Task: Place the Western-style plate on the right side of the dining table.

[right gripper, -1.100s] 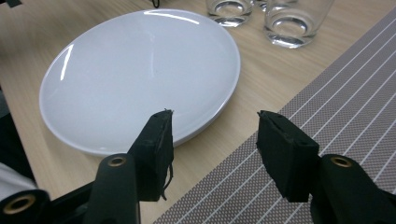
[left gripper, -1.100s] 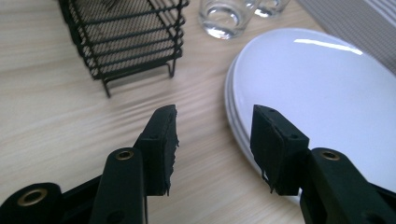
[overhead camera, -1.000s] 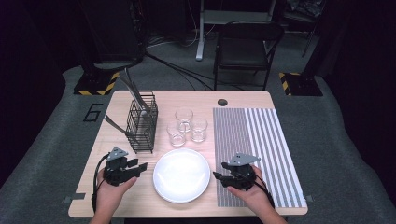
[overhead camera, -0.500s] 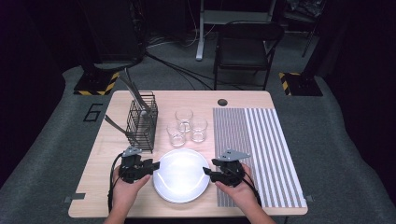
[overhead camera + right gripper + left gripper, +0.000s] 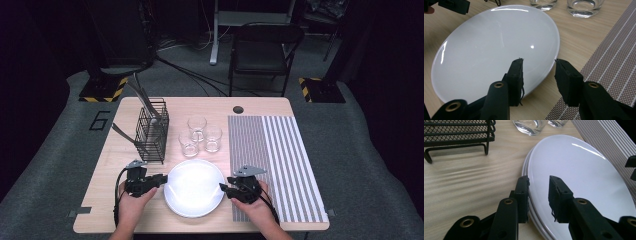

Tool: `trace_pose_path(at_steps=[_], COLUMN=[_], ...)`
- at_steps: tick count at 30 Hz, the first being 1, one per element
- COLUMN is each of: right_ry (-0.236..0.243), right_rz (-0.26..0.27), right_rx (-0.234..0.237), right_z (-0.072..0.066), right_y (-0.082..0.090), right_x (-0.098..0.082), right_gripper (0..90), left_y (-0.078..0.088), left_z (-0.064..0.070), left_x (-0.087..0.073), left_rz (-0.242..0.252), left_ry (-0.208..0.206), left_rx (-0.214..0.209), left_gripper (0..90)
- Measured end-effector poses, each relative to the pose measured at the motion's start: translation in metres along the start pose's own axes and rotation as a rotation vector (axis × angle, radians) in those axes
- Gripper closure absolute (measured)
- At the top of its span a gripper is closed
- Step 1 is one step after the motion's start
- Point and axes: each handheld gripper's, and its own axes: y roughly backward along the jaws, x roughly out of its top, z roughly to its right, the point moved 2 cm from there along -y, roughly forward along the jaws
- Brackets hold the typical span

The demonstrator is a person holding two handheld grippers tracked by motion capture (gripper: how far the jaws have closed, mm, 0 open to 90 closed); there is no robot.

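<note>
Plates (image 5: 194, 187): we straddle rim both sides, left gripper (image 5: 538, 192) and right gripper (image 5: 538, 71) jaws just closing, part-open, not yet pinching.

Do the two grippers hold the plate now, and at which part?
Not yet. Left gripper and right gripper each straddle the white plate's rim, jaws closing but pads apart.
</note>
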Motion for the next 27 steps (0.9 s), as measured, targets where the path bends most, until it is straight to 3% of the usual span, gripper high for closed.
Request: trace_pose_path(at_steps=[4,13,27], right_ry=[-0.015,-0.101,-0.133], right_rz=[-0.018,-0.019,-0.037], right_rx=[-0.007,0.032,0.064], right_z=[0.001,0.012,0.01], right_y=[-0.001,0.001,-0.003], right_x=[-0.002,-0.004,-0.006], right_gripper=[58.5,58.1,53.0], left_y=[0.0,-0.007,-0.006], left_z=[-0.001,0.0,0.001], left_x=[0.0,-0.003,-0.003], left_rz=[-0.01,-0.049,-0.052], left_ry=[0.004,0.019,0.027], left_rx=[-0.01,-0.026,-0.032], left_gripper=[70.1,69.8,69.6])
